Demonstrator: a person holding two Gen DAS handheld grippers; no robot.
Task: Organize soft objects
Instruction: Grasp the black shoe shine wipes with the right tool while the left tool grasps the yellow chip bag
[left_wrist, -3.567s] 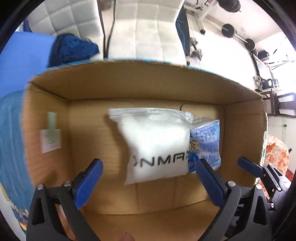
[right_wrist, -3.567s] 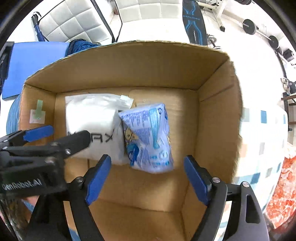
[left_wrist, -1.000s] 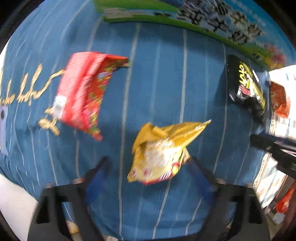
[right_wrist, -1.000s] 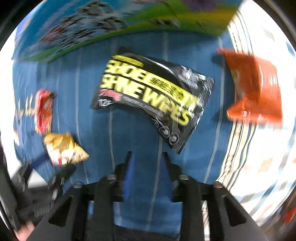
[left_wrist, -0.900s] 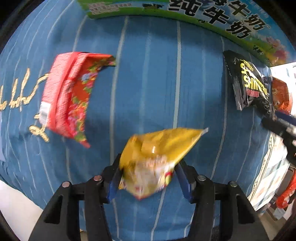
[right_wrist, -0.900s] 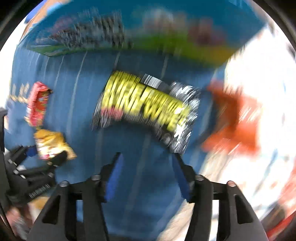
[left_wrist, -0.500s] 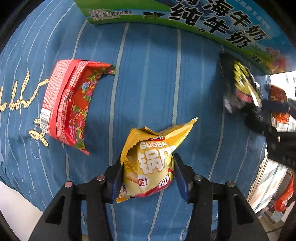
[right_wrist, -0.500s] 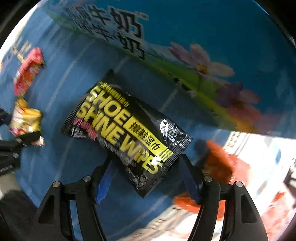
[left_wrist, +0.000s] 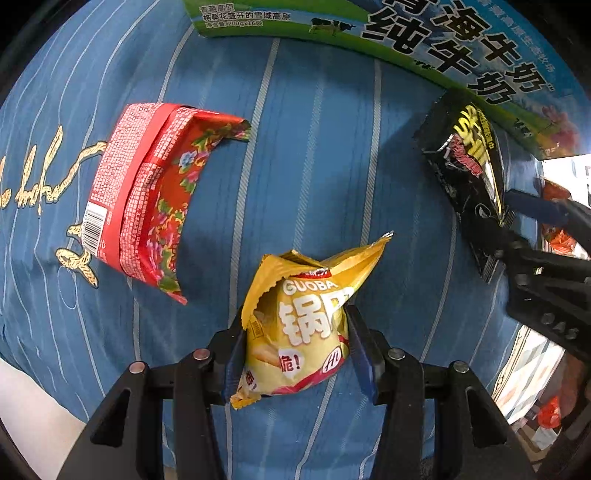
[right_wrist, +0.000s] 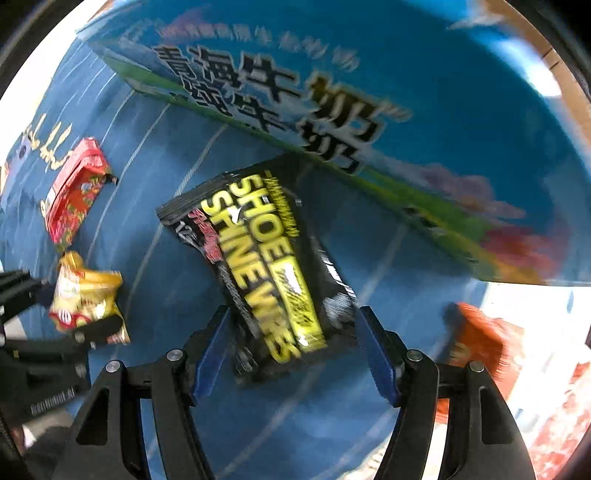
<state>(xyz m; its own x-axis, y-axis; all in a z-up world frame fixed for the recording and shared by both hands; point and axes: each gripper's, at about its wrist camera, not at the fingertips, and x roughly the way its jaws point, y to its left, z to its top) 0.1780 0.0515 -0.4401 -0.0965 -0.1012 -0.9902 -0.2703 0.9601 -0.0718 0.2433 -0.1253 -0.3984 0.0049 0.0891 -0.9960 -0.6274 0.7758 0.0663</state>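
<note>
The left gripper (left_wrist: 295, 354) is clamped on the lower half of a yellow snack bag (left_wrist: 299, 325), whose long axis runs away from the camera, its torn top pointing far and slightly right. The right gripper (right_wrist: 291, 354) has been opening; its blue fingers (right_wrist: 210, 350) straddle the near end of a black wipes pack (right_wrist: 266, 269) without clearly pressing it. That pack lies lengthwise, slanting far-left. Left of both, a red packet (left_wrist: 147, 199) lies flat on the blue striped cloth (left_wrist: 314, 147). Beyond stands a milk carton box (right_wrist: 406, 110).
</note>
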